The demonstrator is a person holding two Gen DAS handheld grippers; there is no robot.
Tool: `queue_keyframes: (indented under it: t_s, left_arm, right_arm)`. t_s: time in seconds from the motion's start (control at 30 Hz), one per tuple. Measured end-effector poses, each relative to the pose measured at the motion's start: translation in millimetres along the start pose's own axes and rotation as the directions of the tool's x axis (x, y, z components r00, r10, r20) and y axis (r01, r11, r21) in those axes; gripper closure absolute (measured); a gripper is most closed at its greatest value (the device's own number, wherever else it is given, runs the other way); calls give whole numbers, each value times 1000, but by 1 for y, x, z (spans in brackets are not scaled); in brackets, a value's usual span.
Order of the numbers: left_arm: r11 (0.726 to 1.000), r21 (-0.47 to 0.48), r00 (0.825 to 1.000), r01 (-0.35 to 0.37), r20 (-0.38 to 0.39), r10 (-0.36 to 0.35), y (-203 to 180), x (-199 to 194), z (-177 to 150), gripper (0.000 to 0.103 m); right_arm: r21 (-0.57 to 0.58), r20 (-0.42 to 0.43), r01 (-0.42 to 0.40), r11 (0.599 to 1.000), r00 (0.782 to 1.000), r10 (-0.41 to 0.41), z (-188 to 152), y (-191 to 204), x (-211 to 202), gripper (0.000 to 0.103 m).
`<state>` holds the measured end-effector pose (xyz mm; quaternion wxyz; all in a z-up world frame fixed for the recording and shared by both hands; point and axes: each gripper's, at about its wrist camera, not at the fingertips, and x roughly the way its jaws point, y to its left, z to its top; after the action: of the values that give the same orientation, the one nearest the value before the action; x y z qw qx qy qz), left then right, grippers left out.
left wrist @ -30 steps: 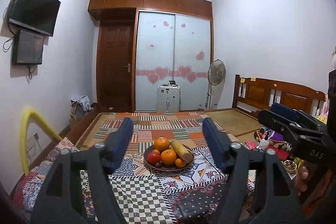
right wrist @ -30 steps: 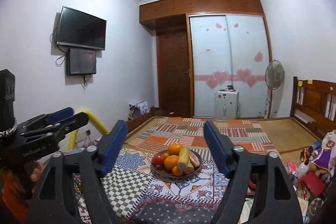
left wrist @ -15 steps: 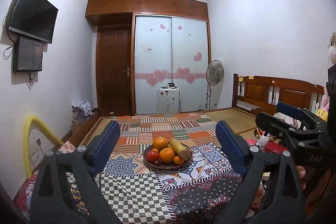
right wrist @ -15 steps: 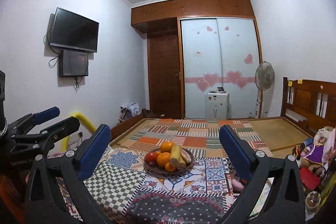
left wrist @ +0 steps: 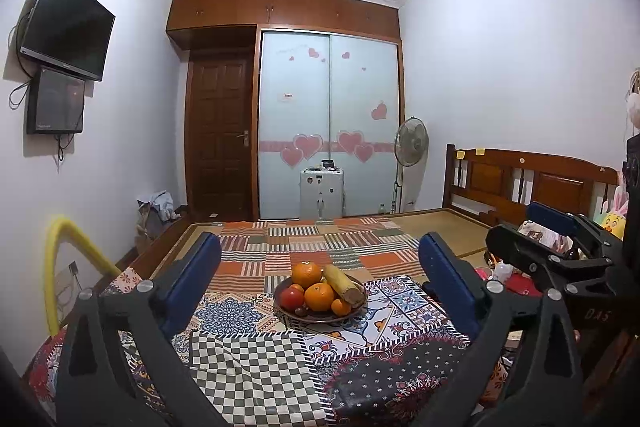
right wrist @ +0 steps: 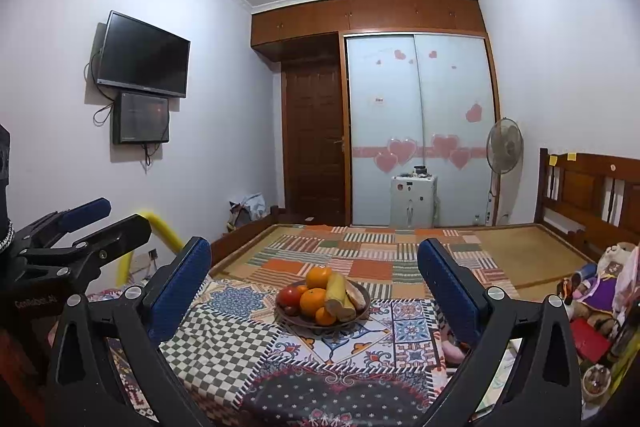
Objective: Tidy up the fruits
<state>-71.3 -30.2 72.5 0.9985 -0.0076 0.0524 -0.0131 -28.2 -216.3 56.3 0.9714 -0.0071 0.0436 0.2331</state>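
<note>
1. between the left gripper [left wrist: 320, 257] fingers, well ahead: fruit bowl [left wrist: 320, 314] on the patchwork cloth [left wrist: 248, 367].
2. left fingers spread wide, holding nothing.
3. right gripper [right wrist: 314, 253] same deal, wide apart, bowl ahead.

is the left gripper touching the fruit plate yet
Apart. The left wrist view shows the left gripper open, its fingers framing the fruit plate from well short of it, with patterned cloth visible between them.

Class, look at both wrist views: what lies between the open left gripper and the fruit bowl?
Only patterned patchwork cloth lies between the left gripper and the fruit bowl; no other object shows there. The right wrist view shows the same.
</note>
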Motion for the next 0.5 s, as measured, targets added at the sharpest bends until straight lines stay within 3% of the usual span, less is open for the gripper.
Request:
queue_keyframes:
  t_s: [0.5]
  left_arm:
    - [1000,0,1000,-7,0,7,0,2,-1,0]
  right_arm:
    - [0,1,0,1000,1000,0,3,2,-2,0]
